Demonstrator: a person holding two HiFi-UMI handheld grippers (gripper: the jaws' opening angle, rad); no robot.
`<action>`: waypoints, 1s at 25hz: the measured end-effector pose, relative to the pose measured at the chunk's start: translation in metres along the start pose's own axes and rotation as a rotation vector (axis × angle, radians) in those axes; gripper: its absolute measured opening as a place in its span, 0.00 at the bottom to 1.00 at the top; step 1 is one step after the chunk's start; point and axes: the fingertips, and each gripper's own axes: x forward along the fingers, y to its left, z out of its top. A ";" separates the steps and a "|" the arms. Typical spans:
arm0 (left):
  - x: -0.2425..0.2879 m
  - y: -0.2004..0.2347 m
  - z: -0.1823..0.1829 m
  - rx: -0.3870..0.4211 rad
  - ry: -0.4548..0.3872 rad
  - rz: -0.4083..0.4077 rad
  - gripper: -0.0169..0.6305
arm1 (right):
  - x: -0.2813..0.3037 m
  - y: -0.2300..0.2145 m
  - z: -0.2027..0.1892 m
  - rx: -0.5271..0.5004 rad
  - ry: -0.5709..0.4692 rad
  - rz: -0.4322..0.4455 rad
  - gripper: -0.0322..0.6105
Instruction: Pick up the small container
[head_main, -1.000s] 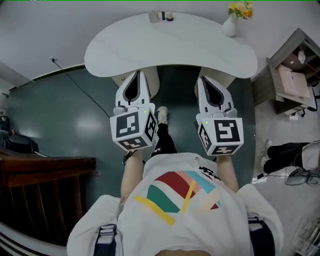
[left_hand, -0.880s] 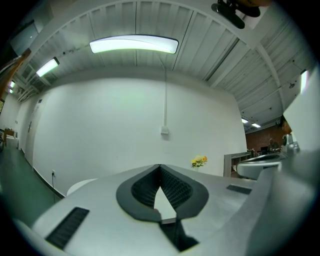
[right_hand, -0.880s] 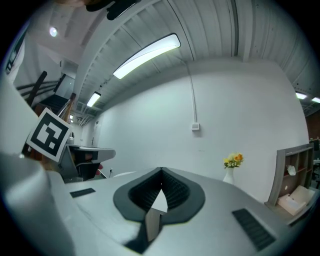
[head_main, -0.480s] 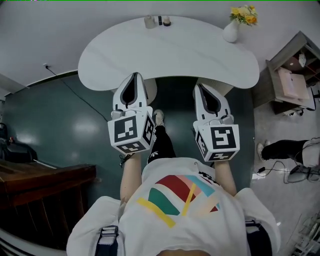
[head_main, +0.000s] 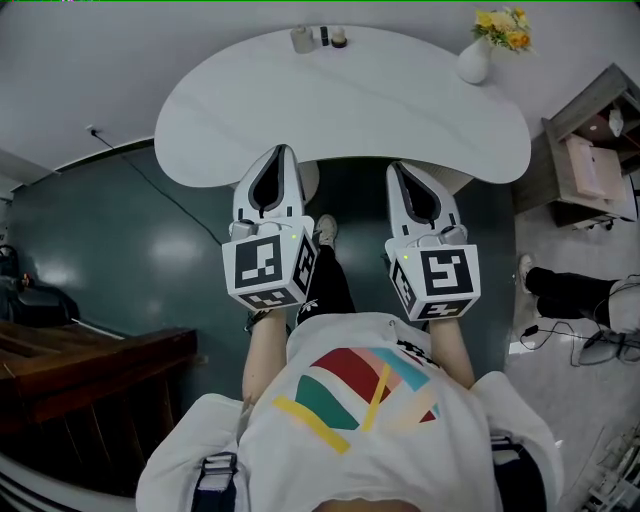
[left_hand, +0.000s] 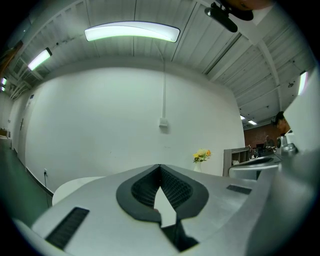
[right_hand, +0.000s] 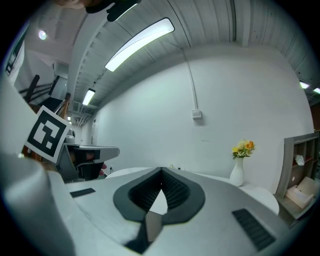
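While both are staying pinched together and empty, the left claw (head_main: 283, 152) and right claw (head_main: 398, 170) are nosing nearer the table (head_main: 400, 110) than a second ago. The small container (head_main: 339, 38) is sitting top centre, on the far rim; the approach is only beginning.

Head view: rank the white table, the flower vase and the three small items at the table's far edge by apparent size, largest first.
1. White table
2. Flower vase
3. Grey container, leftmost of the three
The middle item and right item look alike, too small to rank.
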 end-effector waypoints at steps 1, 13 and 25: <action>0.005 0.001 0.000 0.002 0.000 -0.001 0.05 | 0.005 -0.002 0.000 0.002 0.000 -0.001 0.07; 0.087 0.032 -0.003 0.005 0.029 -0.027 0.05 | 0.082 -0.021 0.005 0.019 0.022 -0.010 0.07; 0.167 0.061 -0.019 -0.010 0.058 -0.049 0.05 | 0.162 -0.045 -0.010 0.020 0.078 -0.039 0.07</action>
